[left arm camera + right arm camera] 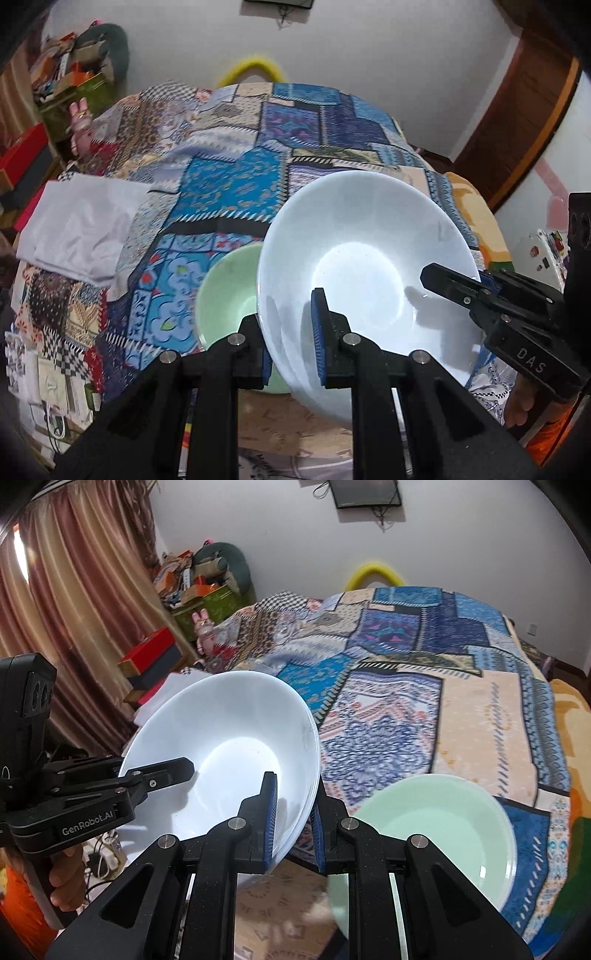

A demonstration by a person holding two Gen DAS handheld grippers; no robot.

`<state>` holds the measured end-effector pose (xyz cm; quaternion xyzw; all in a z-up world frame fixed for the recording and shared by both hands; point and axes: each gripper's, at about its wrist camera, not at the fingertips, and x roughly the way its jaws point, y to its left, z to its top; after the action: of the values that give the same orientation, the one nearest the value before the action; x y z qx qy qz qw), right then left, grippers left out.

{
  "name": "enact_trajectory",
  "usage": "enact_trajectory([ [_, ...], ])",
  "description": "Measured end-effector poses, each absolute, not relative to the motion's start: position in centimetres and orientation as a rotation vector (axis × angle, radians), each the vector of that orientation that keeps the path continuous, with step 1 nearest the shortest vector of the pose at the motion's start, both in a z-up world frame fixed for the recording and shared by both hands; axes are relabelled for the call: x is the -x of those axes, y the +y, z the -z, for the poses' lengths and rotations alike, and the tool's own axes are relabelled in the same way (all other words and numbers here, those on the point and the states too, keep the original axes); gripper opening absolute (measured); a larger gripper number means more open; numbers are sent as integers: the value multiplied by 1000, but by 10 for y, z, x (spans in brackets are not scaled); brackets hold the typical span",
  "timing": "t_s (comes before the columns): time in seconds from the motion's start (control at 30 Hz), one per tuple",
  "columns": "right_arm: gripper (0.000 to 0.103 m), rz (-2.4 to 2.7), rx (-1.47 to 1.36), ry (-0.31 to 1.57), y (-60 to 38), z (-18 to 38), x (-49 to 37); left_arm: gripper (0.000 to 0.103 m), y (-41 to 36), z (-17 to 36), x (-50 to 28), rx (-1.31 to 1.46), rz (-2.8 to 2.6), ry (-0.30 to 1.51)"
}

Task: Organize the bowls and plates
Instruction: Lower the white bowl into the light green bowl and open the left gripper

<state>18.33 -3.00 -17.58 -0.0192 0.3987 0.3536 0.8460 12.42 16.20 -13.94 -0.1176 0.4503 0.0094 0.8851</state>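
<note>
A large white bowl (362, 266) (221, 746) hangs tilted above the near edge of a bed, held from both sides. In the left wrist view my left gripper (290, 332) is shut on the bowl's near rim, one blue pad inside and one outside. My right gripper (443, 280) clamps the rim at the right. The right wrist view shows my right gripper (294, 823) shut on the bowl's right rim and my left gripper (177, 771) reaching in from the left. A pale green bowl (229, 291) (443, 823) sits on the quilt beside and below the white one.
A patchwork quilt (236, 184) (406, 686) covers the bed. A folded white cloth (81, 229) lies on its left part. Stacked boxes (151, 664) and a curtain (74, 590) stand at the left. A hand (62, 882) grips the left gripper's handle.
</note>
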Motion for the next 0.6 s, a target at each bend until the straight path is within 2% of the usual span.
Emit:
enact_trajectory([
  [0.6, 15, -791, 51, 974, 15, 224, -194, 17, 205, 199, -130, 311, -78, 1039],
])
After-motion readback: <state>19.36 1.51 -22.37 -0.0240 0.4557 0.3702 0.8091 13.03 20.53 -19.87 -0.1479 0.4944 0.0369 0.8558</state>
